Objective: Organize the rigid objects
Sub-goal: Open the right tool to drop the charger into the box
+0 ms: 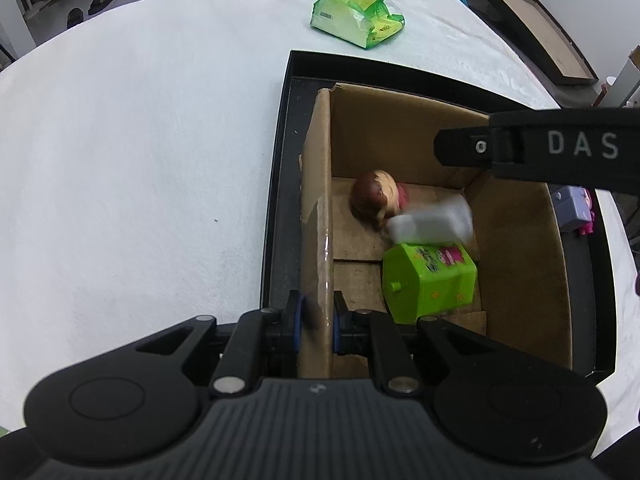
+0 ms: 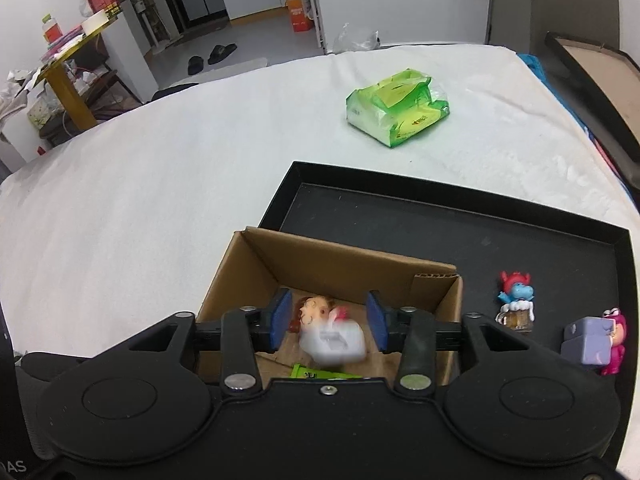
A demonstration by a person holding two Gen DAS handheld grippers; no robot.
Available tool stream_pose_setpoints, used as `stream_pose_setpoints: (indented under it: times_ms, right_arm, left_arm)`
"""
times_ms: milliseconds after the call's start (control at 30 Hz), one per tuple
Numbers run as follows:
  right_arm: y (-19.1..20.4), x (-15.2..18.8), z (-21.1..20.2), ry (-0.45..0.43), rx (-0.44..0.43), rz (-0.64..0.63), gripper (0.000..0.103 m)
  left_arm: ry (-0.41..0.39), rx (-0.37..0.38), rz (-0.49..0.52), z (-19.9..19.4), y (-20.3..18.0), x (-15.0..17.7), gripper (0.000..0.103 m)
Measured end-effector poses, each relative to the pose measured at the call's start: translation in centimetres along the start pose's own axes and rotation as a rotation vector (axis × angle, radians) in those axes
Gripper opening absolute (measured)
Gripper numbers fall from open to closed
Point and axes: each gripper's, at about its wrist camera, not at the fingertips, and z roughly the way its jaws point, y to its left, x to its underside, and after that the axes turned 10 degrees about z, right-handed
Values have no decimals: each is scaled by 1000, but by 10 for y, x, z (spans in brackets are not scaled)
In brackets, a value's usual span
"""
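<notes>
Brown cardboard box (image 1: pixel 400 216) in black tray (image 2: pixel 460 216) on white-clothed counter (image 1: pixel 140 160). Left tool (image 1: pixel 316 322) clamped on box's near wall. Right tool (image 2: pixel 328 322) spread apart above box; blurred white object (image 2: pixel 334 342) between and below its pads, beside brown-haired figurine (image 1: pixel 376 196) and green toy (image 1: pixel 432 278).
</notes>
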Motion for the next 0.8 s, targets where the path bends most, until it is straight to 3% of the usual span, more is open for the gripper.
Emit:
stream_pose_setpoints:
  times_ms: [67,200,433,800]
  right_arm:
    - [-2,1,-2,-3,3,0,44]
    - [-5,5,-8,-27,58,-38,57]
    - [-12,16,-25,-42,102,-106,65]
    - [-45,23,-47,-92,118,-71,71]
  left_arm:
    - [-1,4,-3,0,1,0,14]
    - [-7,3,-4,-1,1,1,14]
    - [-3,-4,1,-2,0,1,14]
    - [14,-50,7,-4,-10,-2,17]
